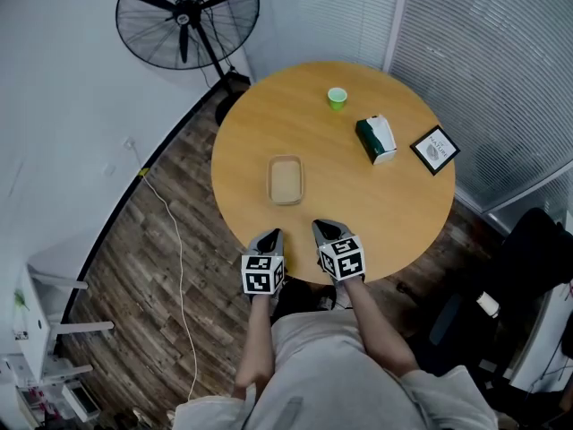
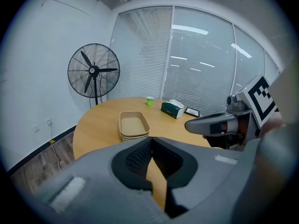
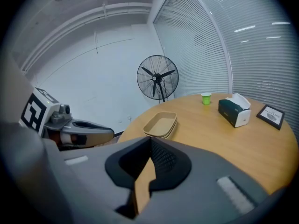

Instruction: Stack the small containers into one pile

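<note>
A pile of shallow tan containers [image 1: 285,180] sits nested near the middle of the round wooden table [image 1: 394,213]. The same pile shows ahead in the left gripper view [image 2: 134,125] and in the right gripper view [image 3: 161,124]. My left gripper [image 1: 274,234] and right gripper [image 1: 324,227] rest side by side at the table's near edge, a short way in front of the pile. Both are shut with nothing between the jaws, as seen up close on the left gripper [image 2: 151,141] and the right gripper [image 3: 150,141]. Neither touches the containers.
At the far side of the table stand a small green cup [image 1: 337,98], a dark green tissue box [image 1: 376,139] and a framed card [image 1: 435,150]. A standing fan [image 1: 188,16] is beyond the table, and a cable [image 1: 179,267] runs across the wood floor at left.
</note>
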`<move>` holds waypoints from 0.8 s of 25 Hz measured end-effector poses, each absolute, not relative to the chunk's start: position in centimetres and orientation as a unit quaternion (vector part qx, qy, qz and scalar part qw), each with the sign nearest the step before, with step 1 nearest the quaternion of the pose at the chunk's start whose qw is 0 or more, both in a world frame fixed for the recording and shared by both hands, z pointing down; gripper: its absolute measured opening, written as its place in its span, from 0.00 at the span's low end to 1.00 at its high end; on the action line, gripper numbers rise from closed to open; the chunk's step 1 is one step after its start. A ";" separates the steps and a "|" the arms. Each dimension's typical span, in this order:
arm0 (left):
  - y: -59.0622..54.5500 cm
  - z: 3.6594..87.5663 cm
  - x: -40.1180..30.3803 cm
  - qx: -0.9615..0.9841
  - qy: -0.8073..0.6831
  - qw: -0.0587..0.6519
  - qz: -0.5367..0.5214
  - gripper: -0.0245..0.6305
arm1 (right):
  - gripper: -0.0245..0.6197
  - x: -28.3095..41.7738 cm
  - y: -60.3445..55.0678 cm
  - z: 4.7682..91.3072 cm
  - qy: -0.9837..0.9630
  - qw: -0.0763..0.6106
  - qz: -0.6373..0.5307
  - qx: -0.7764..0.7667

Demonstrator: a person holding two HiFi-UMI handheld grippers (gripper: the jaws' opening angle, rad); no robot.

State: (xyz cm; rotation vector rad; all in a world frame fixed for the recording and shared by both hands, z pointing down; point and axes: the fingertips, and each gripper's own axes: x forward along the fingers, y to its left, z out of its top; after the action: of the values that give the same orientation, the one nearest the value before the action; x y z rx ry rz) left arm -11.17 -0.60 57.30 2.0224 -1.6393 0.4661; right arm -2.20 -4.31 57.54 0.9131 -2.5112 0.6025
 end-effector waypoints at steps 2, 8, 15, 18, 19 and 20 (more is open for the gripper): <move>-0.5 57.2 -11.1 0.742 -0.600 0.245 0.172 0.04 | 0.03 -2.2 -4.2 57.6 -0.898 0.202 0.217 0.325; -0.6 56.8 -10.9 0.744 -0.599 0.240 0.172 0.04 | 0.03 -2.5 -3.9 57.4 -0.901 0.205 0.214 0.318; -0.7 56.9 -10.8 0.744 -0.600 0.239 0.172 0.04 | 0.03 -2.1 -4.1 57.5 -0.900 0.203 0.215 0.321; -0.8 56.9 -10.7 0.744 -0.599 0.240 0.173 0.04 | 0.03 -2.0 -4.2 57.6 -0.898 0.204 0.217 0.324; -0.8 56.9 -10.8 0.744 -0.599 0.241 0.172 0.04 | 0.03 -1.9 -4.2 57.6 -0.898 0.204 0.217 0.324; -0.8 56.9 -10.8 0.744 -0.599 0.241 0.172 0.04 | 0.03 -1.9 -4.3 57.6 -0.897 0.204 0.218 0.325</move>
State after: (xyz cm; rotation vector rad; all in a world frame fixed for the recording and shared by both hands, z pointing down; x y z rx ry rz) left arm -10.79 -0.78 56.92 2.0347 -1.6388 0.4713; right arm -1.90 -4.28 57.57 0.9067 -2.5029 0.6069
